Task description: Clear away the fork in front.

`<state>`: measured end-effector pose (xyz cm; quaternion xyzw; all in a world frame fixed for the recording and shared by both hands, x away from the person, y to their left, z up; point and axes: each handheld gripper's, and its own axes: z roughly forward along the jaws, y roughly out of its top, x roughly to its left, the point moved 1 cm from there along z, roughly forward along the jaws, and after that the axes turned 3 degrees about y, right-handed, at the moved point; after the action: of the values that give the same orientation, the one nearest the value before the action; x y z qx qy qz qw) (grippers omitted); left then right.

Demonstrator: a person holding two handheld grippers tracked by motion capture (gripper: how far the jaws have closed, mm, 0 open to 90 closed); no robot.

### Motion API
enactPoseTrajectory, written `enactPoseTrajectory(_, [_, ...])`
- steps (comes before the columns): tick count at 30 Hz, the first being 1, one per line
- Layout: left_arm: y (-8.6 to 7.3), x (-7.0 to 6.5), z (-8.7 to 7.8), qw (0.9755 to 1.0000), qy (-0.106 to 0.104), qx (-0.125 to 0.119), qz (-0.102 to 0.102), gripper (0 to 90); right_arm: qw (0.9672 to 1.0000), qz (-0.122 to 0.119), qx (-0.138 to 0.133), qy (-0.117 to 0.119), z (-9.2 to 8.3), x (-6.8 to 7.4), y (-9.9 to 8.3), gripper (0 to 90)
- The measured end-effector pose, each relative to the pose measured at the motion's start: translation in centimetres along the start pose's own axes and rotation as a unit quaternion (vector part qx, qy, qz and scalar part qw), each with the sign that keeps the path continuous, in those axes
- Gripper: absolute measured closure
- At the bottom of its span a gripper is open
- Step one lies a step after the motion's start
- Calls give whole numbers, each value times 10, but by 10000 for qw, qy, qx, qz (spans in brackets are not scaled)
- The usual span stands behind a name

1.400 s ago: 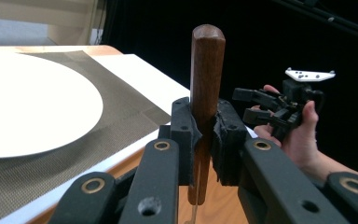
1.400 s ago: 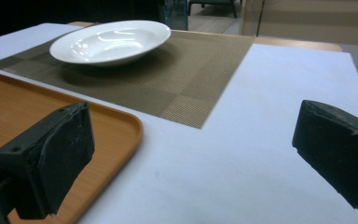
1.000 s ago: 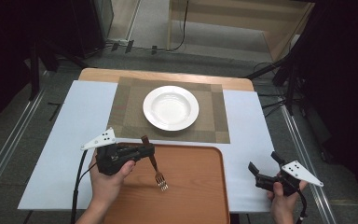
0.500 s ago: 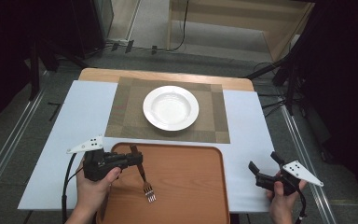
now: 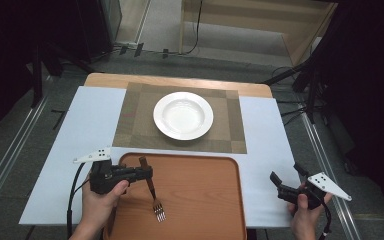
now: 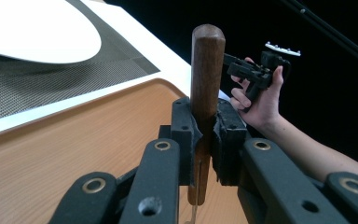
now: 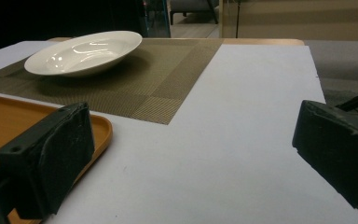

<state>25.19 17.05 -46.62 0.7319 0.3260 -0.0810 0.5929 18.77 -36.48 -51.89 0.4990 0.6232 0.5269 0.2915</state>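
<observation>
A white sheet (image 5: 80,135) covers the wooden table, with grey floor and dark surroundings around it; a woven placemat (image 5: 230,125) lies just beyond the orange-brown tray (image 5: 205,195) and carries a white plate (image 5: 183,115). Above the tray's left part, the left gripper (image 5: 145,172) clamps a fork (image 5: 152,192) by its dark wooden handle, tines probably touching the tray, long axis slanting toward the person. Right of the tray, the right gripper (image 5: 287,181) stands wide apart, empty.

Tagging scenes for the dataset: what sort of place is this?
Likely a lab or studio mock-up of a dining setting: a white plate on a woven placemat, a wooden tray on a white-covered table, with cables and stands on the dark floor around it.
</observation>
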Motion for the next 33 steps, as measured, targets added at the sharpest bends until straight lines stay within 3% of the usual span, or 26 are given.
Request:
enactPoseTrajectory(7, [-1, 11, 3, 9998, 64, -2, -177, 787, 10000, -7, 34, 11, 2, 0, -1, 0])
enactPoseTrajectory(12, [-3, 25, 3, 9991, 107, 74, -412, 771, 10000, -3, 73, 34, 4, 1, -3, 0])
enactPoseTrajectory(15, [-7, 32, 2, 9978, 462, 163, -455, 734, 10000, -14, 87, 45, 5, 1, -3, 0])
enactPoseTrajectory(18, [-9, 37, 3, 9967, 627, 261, -448, 703, 9999, -18, 91, 40, 5, 0, -3, 0])
enactPoseTrajectory(20, [-10, 39, 3, 9948, 881, 347, -384, 681, 10000, -22, 74, 34, 5, 0, -3, 0])
enactPoseTrajectory(24, [-12, 42, 4, 9915, 1144, 531, -314, 632, 10000, -25, 76, 35, 5, 0, -3, 0])
enactPoseTrajectory(27, [-14, 44, 8, 9873, 1390, 738, -223, 572, 10000, -7, 66, 39, 5, 0, -3, 0])
enactPoseTrajectory(30, [-17, 46, 13, 9825, 1578, 968, -216, 526, 10000, 12, 67, 36, 4, 0, -3, 0])
enactPoseTrajectory(33, [-19, 47, 19, 9745, 1883, 1216, -105, 525, 10000, 27, 51, 34, 4, -1, -3, 0])
